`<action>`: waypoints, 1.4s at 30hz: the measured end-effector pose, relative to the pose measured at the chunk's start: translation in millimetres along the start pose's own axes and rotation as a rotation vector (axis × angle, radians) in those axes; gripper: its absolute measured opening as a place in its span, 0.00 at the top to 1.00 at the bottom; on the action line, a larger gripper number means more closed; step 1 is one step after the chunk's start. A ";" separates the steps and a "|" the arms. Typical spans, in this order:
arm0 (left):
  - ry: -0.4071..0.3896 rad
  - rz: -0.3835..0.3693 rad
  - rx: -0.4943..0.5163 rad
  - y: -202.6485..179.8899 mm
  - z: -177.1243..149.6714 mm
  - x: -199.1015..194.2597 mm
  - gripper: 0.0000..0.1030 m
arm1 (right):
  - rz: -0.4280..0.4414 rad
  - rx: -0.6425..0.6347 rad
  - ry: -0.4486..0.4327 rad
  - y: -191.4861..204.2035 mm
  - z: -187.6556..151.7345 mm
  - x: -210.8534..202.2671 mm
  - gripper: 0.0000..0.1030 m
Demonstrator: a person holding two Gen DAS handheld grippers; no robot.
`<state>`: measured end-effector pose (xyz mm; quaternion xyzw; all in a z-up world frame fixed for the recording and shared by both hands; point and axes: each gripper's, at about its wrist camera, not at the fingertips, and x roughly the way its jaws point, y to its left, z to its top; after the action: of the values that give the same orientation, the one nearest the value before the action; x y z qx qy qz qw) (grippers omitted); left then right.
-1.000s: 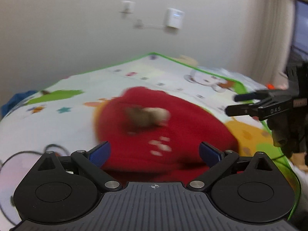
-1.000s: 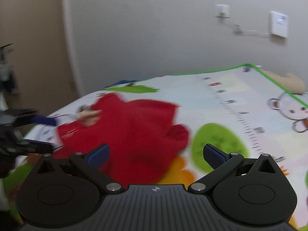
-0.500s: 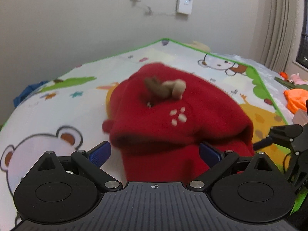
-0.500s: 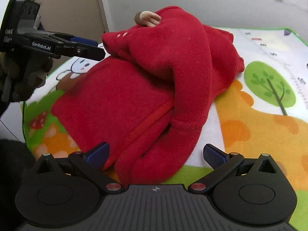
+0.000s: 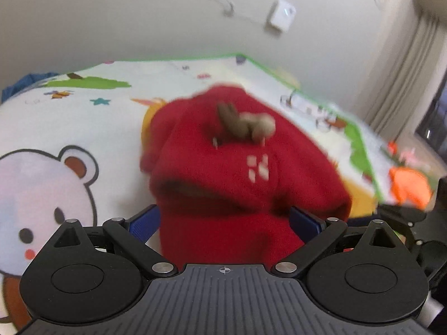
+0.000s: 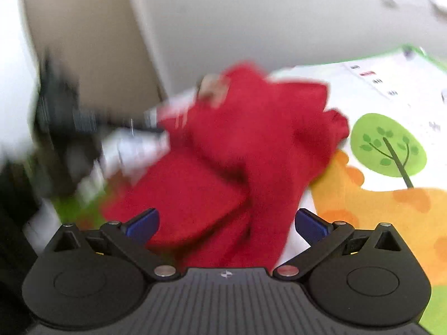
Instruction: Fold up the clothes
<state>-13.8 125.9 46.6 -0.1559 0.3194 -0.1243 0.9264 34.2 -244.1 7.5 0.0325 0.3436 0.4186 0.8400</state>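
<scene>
A red fleece garment lies bunched on the cartoon play mat, with a brown and beige stuffed trim on top. My left gripper is open, its blue pads on either side of the garment's near edge. In the right wrist view the same garment spreads ahead of my right gripper, which is also open with red cloth between its wide fingers. The left gripper shows there as a dark blur at the garment's far left side. Both views are motion-blurred.
The mat's green border runs along a pale wall with a socket and a white box. An orange item lies off the mat by the curtain. Blue cloth sits at the far left edge.
The right wrist view has pulled back from the garment, which looks smaller and lower. The left view has tilted and shifted slightly. Both grippers have stayed open.
</scene>
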 end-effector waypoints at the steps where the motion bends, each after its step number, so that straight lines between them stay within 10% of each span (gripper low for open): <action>1: -0.020 -0.005 -0.029 4.6 3.3 0.1 0.03 | 0.017 0.060 -0.048 -10.2 6.4 -5.4 0.00; 11: -0.039 -0.182 -0.330 49.4 25.8 46.3 0.03 | 0.007 0.247 -0.105 -39.0 28.0 60.7 0.01; 15: -0.082 -0.350 -0.209 28.8 28.8 19.6 0.03 | 0.092 0.056 -0.088 -4.2 46.6 72.9 0.00; 21: -0.086 -0.356 -0.088 24.5 6.5 -22.8 0.03 | 0.098 -0.238 0.007 42.3 38.5 97.3 0.00; 34: -0.102 0.104 -0.108 56.3 17.2 3.8 0.02 | 0.067 -0.212 -0.039 34.7 49.5 61.9 0.00; 42: -0.050 0.124 -0.135 69.1 3.8 27.2 0.00 | -0.369 -0.159 -0.110 5.2 61.4 76.3 0.00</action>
<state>18.5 181.3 9.0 -0.2010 0.3127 -0.0407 0.9274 99.3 -171.1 14.1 -0.0745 0.2631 0.2808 0.9200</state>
